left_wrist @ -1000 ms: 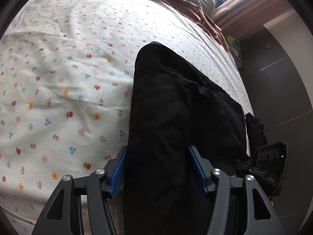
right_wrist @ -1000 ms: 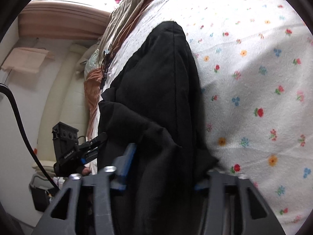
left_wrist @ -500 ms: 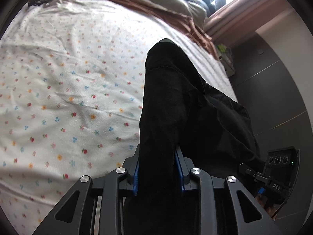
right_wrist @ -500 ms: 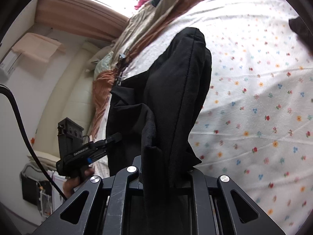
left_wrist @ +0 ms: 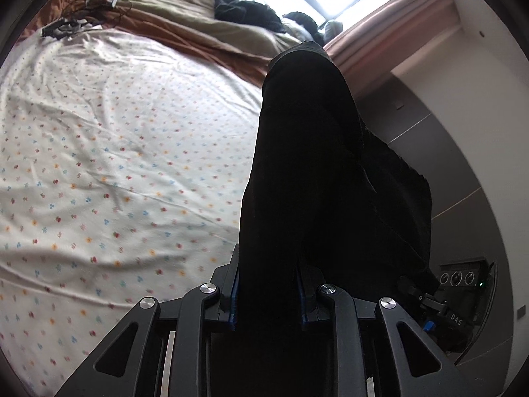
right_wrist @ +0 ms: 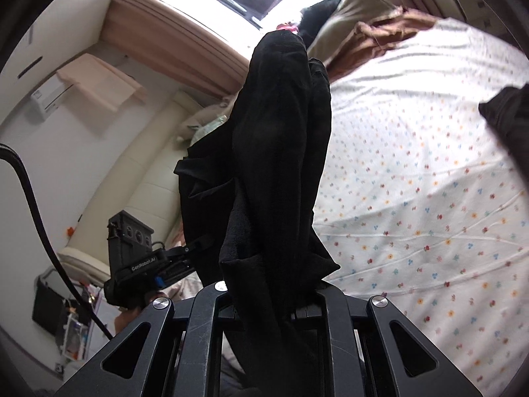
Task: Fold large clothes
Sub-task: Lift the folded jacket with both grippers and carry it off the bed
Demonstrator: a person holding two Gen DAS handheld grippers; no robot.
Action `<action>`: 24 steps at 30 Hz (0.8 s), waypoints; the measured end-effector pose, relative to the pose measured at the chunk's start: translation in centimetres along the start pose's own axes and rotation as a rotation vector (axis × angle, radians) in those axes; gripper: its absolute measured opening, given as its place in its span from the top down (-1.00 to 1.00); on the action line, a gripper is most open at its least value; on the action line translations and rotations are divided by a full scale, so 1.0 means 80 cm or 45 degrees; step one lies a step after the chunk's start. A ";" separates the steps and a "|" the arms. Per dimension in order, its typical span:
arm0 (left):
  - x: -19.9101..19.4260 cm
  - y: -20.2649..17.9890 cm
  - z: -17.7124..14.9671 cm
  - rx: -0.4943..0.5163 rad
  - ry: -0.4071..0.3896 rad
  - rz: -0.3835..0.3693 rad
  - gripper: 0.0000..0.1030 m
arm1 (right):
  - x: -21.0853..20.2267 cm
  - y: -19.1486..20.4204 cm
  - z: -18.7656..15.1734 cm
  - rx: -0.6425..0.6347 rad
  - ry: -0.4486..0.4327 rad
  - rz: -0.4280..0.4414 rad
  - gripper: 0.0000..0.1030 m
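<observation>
A large black garment (left_wrist: 314, 172) hangs lifted above the flowered bed sheet (left_wrist: 115, 165). My left gripper (left_wrist: 267, 294) is shut on one edge of it, the cloth bunched between the blue pads. My right gripper (right_wrist: 274, 301) is shut on another edge of the same black garment (right_wrist: 277, 152), which rises in front of the lens. Each gripper shows in the other's view: the right one (left_wrist: 459, 301) at lower right, the left one (right_wrist: 139, 261) at lower left.
A brown and beige blanket (left_wrist: 185, 29) with dark clothes (left_wrist: 244, 10) lies at the bed's far end under a bright window. Another dark cloth piece (right_wrist: 509, 125) lies on the sheet at right. A cream headboard (right_wrist: 132, 182) and wall are at left.
Both grippers have closed on the garment and lifted it off the bed. The cloth now hangs up in front of both cameras and the bed looks farther away.
</observation>
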State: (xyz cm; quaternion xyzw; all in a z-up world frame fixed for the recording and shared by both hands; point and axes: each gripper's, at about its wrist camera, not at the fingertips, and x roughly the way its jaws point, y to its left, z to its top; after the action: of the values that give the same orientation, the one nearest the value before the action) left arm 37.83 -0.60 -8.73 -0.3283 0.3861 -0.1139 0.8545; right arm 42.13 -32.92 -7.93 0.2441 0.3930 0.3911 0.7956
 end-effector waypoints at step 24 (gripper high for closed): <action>-0.072 -0.168 -0.037 0.192 -0.098 -0.186 0.49 | -0.186 0.085 -0.008 -0.183 -0.242 -0.025 0.69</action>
State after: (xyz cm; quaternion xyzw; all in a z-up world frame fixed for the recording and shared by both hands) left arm 32.54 -9.64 1.93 -0.2945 0.3184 -0.1920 0.8804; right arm 32.93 -41.11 2.87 0.2186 0.2891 0.3855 0.8485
